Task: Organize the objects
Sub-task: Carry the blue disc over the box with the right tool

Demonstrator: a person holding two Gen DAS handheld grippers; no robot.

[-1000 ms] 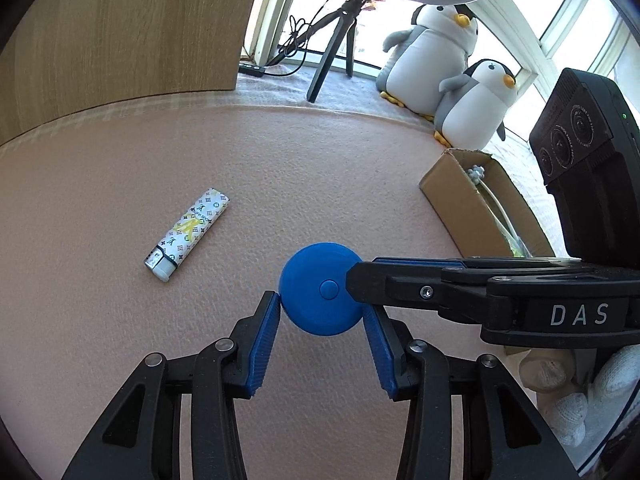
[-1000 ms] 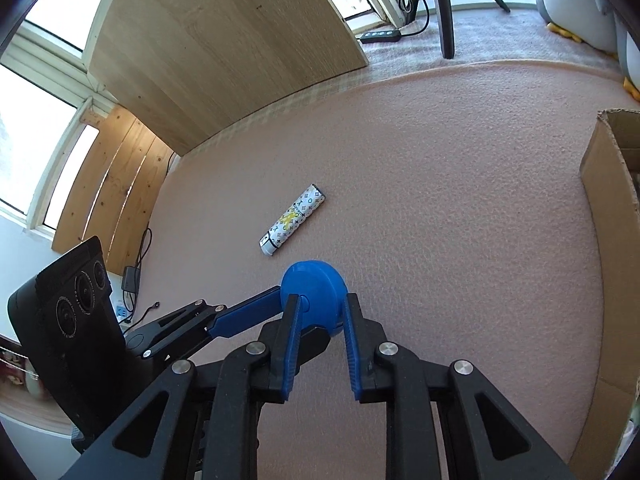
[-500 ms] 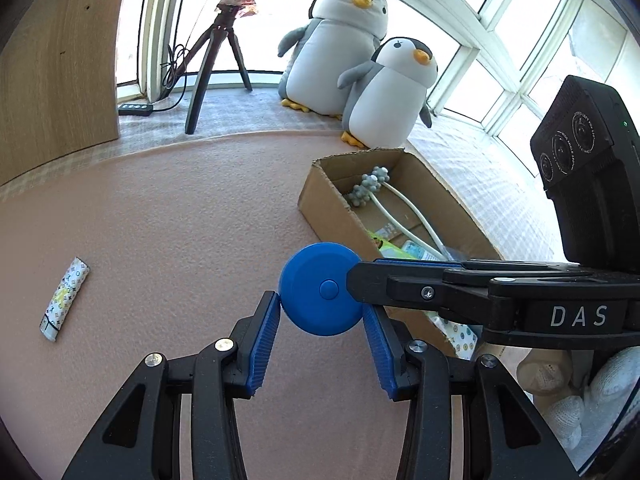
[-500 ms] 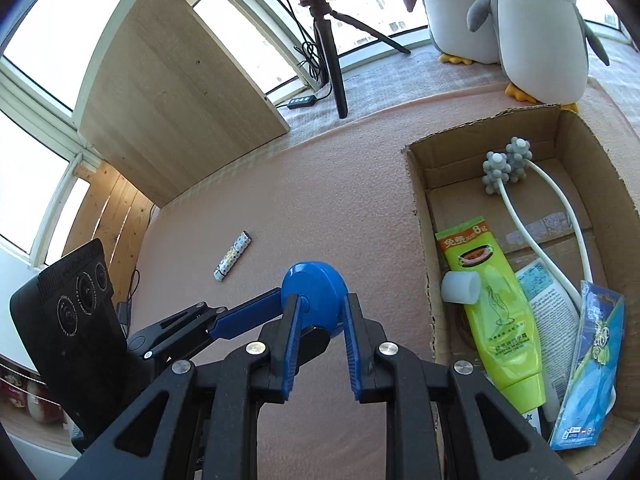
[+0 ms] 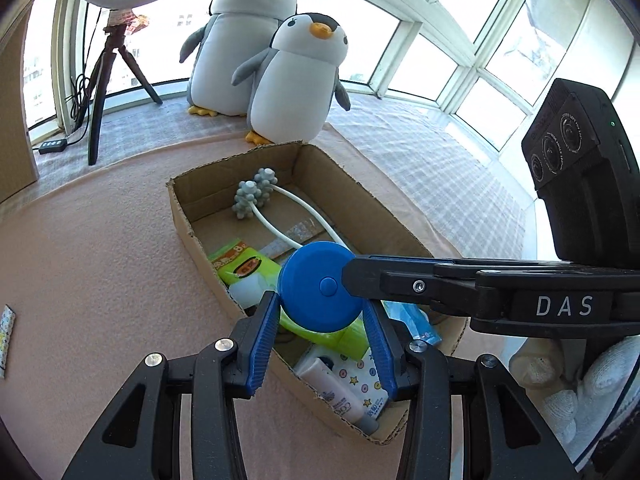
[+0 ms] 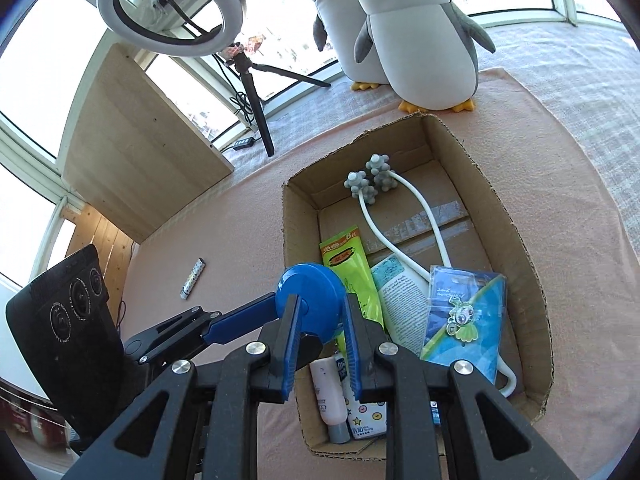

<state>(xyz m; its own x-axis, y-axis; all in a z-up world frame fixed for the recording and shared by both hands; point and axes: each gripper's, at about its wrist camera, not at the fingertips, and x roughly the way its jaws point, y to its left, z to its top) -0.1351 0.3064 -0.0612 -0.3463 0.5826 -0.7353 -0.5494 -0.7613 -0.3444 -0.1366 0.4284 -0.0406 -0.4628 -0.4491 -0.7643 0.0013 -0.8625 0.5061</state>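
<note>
Left wrist view: the left gripper (image 5: pixel 322 318) has its fingers (image 5: pixel 262 334) clamped on the rim of a blue disc (image 5: pixel 320 286), held over the near end of the cardboard box (image 5: pixel 182 220). The right gripper (image 5: pixel 352 276) reaches in from the side and pinches the same disc. Inside the box: a white massager (image 5: pixel 256 196) with knobby grey heads, a green tube (image 5: pixel 248 266), a white tube (image 5: pixel 340 396).

Right wrist view: the right gripper's fingers (image 6: pixel 290 340) squeeze the disc's flat faces, above the box's left wall (image 6: pixel 290 232). The box also holds a blue packet (image 6: pixel 460 316) and a leaflet (image 6: pixel 400 304). A patterned lighter (image 6: pixel 193 279) lies outside on the pink mat (image 6: pixel 224 232).
</note>
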